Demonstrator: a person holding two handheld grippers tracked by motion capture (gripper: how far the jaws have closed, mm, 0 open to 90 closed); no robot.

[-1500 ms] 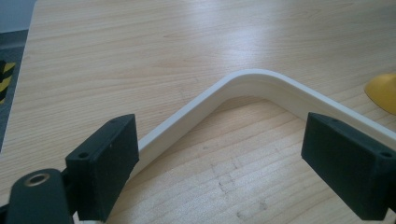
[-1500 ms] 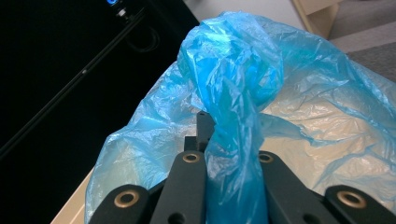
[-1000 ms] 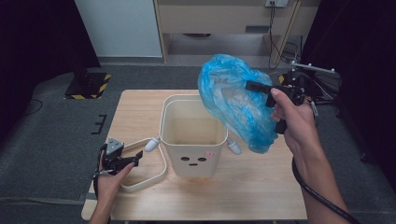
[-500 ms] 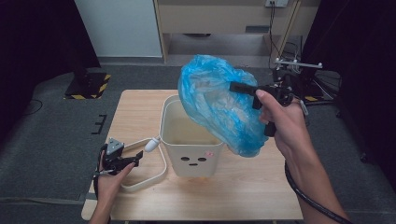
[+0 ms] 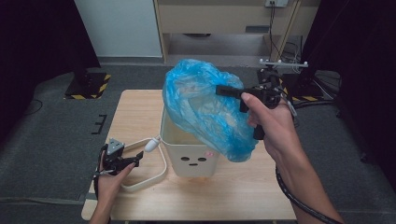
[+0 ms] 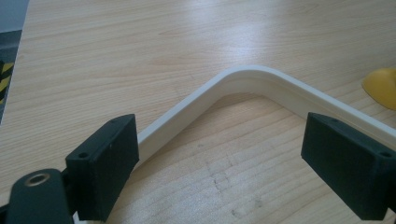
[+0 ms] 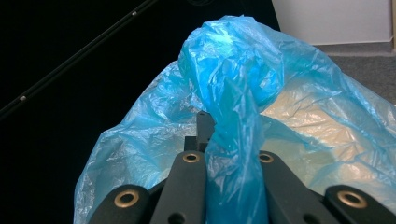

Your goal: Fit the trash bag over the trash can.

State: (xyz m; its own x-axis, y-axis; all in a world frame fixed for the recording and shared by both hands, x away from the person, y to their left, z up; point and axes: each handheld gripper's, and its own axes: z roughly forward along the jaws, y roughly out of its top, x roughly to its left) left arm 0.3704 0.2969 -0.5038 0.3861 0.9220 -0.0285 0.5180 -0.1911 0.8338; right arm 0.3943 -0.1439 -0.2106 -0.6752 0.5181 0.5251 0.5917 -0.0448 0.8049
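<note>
High view: right gripper (image 5: 223,90) is clamped on a bunched fold of the blue plastic bag (image 5: 205,109) — held above the cream bin (image 5: 189,154), likely to line it. Left gripper (image 5: 135,160) rests wide open, holding nothing, astride the bin's detached rim frame (image 6: 243,79) — ready to grab it.

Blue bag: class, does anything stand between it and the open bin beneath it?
Nothing visible does. The blue bag, pinched in the right hand-held gripper, hangs over the white bin, whose mouth looks open. The white frame lies to the bin's left.
</note>
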